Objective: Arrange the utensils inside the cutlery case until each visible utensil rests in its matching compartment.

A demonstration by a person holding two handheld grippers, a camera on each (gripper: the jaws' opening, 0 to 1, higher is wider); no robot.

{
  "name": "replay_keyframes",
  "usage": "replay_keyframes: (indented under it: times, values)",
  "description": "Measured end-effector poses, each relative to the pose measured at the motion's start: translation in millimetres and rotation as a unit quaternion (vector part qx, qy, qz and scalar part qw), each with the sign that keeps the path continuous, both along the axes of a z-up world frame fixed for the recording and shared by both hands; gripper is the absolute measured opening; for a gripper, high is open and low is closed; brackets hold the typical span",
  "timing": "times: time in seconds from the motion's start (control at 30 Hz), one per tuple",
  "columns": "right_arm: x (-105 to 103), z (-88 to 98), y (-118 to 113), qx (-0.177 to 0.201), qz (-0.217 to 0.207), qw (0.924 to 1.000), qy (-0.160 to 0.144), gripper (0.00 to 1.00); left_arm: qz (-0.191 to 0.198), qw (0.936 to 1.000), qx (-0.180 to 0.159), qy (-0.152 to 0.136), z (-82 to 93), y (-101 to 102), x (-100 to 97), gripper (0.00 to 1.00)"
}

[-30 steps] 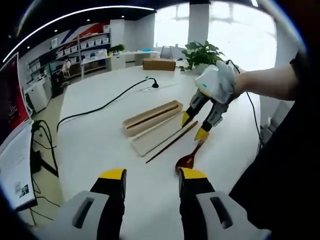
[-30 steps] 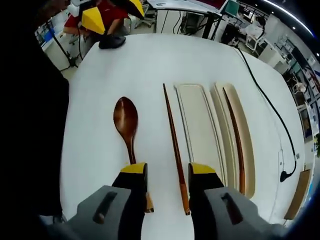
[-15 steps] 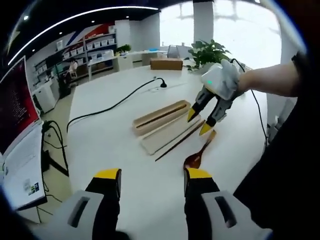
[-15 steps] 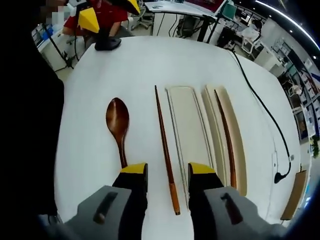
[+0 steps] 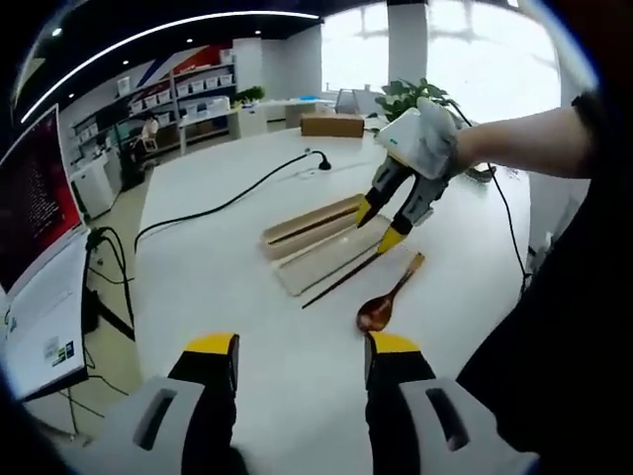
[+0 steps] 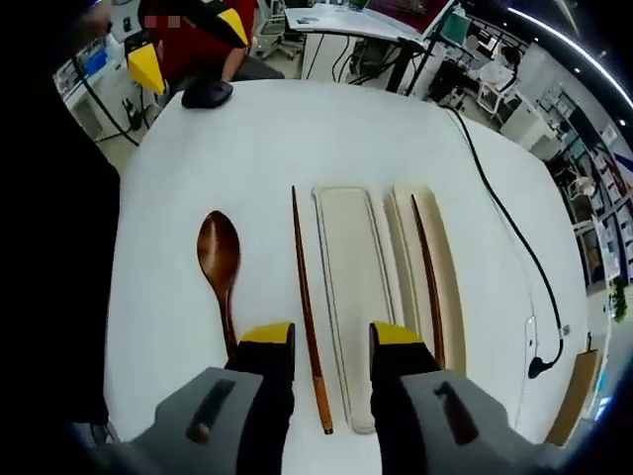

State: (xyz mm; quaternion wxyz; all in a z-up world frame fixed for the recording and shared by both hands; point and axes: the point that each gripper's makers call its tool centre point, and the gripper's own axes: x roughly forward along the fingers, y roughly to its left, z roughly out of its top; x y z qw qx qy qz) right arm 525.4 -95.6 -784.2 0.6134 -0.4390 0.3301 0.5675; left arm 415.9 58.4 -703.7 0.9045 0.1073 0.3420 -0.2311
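My right hand-held gripper (image 6: 318, 336), jaws apart and empty, straddles the loose dark wooden chopstick (image 6: 305, 302) at lower centre.

Its twin (image 6: 427, 282) already lies in the pale wooden cutlery case (image 6: 457, 297); the brown wooden spoon (image 6: 219, 259) waits left on the white worktop (image 6: 297, 139). My left hand-held gripper (image 5: 301, 346) hangs open, holding nothing.

Open tongs (image 6: 319, 346) straddle a loose chopstick (image 6: 306, 307).

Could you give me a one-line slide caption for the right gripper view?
Open right gripper above a loose chopstick, wooden spoon beside it, second chopstick in the case.
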Motion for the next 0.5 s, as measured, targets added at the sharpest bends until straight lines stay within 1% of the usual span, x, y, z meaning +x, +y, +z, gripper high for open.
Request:
replay_keyframes:
  times: [0.07, 0.13, 0.23, 0.4, 0.43, 0.5]
  values:
    - [-0.5, -1.6, 1.7, 0.000, 0.000, 1.0000, 0.004, 0.27, -0.002, 1.0000, 0.003, 0.005, -2.5, 0.3, -3.0, 0.51]
    - [1.6, -3.9, 2.5, 0.004, -0.032, 0.9994, 0.012, 0.30, -0.002, 1.0000, 0.001, 0.005, -2.2, 1.3, -4.1, 0.50]
    - [-0.2, -7.4, 3.1, 0.003, -0.030, 0.9993, 0.020, 0.26, 0.001, 1.0000, -0.002, 0.004, -1.9, 3.2, -5.0, 0.50]
    - [-9.1, -17.6, 4.7, -0.009, -0.023, 0.9990, 0.036, 0.25, 0.003, 1.0000, -0.002, 0.008, -4.6, 5.3, -9.7, 0.49]
    - [-10.2, -18.4, 5.8, -0.006, -0.026, 0.9988, 0.042, 0.24, 0.003, 0.9999, -0.002, 0.010, -5.3, 5.4, -10.2, 0.49]
    - [-14.4, -21.9, 9.2, 0.001, -0.034, 0.9974, 0.063, 0.23, 0.002, 0.9999, 0.000, 0.012, -5.8, 5.5, -10.6, 0.49]
